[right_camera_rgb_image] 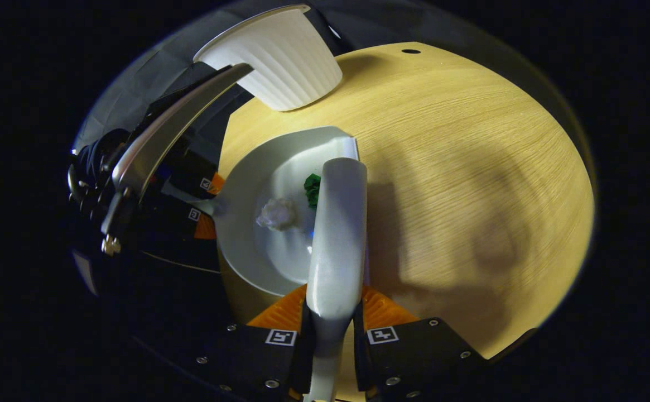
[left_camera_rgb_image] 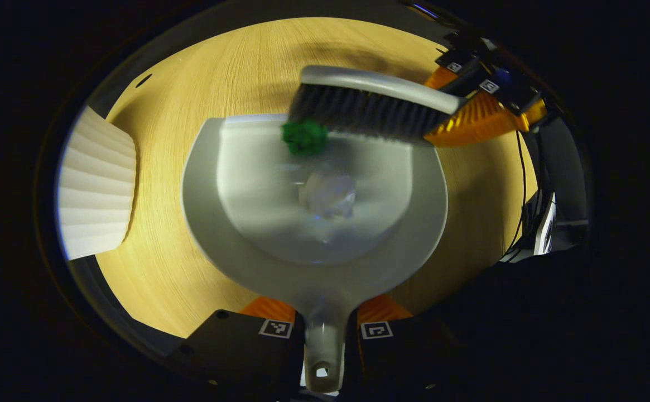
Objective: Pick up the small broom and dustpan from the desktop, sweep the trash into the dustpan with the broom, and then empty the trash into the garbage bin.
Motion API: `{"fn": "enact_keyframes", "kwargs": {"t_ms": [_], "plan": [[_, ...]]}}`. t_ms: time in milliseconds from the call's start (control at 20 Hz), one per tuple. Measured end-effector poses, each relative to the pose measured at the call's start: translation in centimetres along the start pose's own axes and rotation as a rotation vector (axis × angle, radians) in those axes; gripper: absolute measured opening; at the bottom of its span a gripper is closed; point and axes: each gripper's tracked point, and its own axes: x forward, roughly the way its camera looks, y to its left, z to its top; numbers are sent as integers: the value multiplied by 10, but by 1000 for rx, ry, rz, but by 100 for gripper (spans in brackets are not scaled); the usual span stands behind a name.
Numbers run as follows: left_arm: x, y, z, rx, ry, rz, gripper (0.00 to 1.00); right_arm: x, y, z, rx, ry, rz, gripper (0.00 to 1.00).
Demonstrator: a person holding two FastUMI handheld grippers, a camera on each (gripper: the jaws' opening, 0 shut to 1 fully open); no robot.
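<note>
Dustpan [left_camera_rgb_image: 313, 262] clamped by left tool [left_camera_rgb_image: 325, 329] | broom [right_camera_rgb_image: 336, 234] clamped by right tool [right_camera_rgb_image: 330, 335]

Round light-wood table [right_camera_rgb_image: 470, 139], small dark hole [right_camera_rgb_image: 411, 51] nr its edge. Grey dustpan [left_camera_rgb_image: 246, 245] lies flat on it, mid-table, w/ green scrap [left_camera_rgb_image: 304, 137] at its lip and a pale crumpled wad [left_camera_rgb_image: 327, 195] inside. White ribbed bin [right_camera_rgb_image: 285, 61] at table's edge, beside dustpan.
</note>
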Motion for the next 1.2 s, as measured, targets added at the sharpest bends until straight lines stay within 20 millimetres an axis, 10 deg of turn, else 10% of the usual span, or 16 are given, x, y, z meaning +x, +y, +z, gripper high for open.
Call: {"fn": "enact_keyframes", "kwargs": {"t_ms": [500,850,1200], "plan": [[12,-26,20,-131,-68,12,30,-26,-26,-28,387,-216,-268,31],[4,-87,31,-236,-86,60,30,0,-6,-92,656,-235,-439,31],[12,-77,39,-267,-97,58,30,22,3,-104,914,-235,-621,31]]}}
